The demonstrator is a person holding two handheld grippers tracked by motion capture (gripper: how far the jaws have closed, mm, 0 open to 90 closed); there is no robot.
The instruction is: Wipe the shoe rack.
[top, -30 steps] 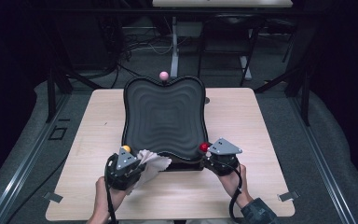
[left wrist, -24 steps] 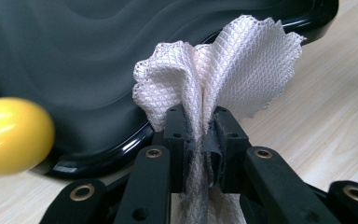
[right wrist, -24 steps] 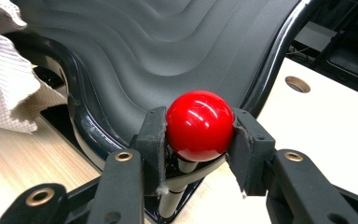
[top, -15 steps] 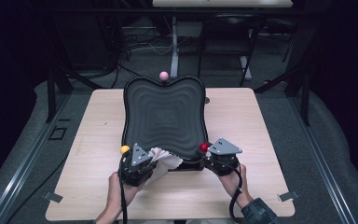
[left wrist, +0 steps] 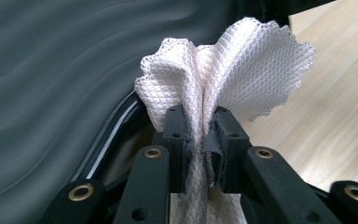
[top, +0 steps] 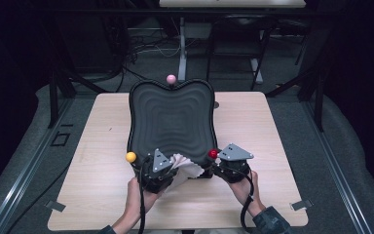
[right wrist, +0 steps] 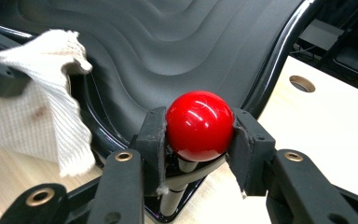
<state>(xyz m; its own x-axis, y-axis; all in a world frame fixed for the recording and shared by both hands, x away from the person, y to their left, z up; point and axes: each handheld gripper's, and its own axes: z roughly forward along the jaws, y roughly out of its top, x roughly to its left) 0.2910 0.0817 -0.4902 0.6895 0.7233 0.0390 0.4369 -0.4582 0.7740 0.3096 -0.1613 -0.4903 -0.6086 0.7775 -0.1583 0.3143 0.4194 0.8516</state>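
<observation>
A: From the high view, both hands sit at the near edge of the black tray (top: pixel 170 119). Left gripper (top: pixel 168 168) is clenched on a white cloth (top: pixel 184 165), right at the tray's near rim.

B: Its own camera backs that up. The left gripper (left wrist: pixel 200 140) has the cloth (left wrist: pixel 233 70) bunched tight between its pads, the mesh weave fanning out above the jaws. You can't read that weave from above.

A: And the right gripper (top: pixel 221 165)?

B: Clamped on a red ball (right wrist: pixel 200 126), which stands on a short stem at the tray's near right corner. The right gripper (right wrist: pixel 196 135) has a pad pressed on each side of it.

A: Up top the red ball (top: pixel 213 154) is just a dot beside the grey plate. I also see a yellow ball (top: pixel 131 157) left of the left hand, and a pink ball (top: pixel 171 79) at the far rim.

B: Is the cloth touching the tray's ribbed floor?

A: Hard to say; it overlaps the rim, possibly resting on it. The table (top: pixel 97 165) is bare wood around them.
</observation>
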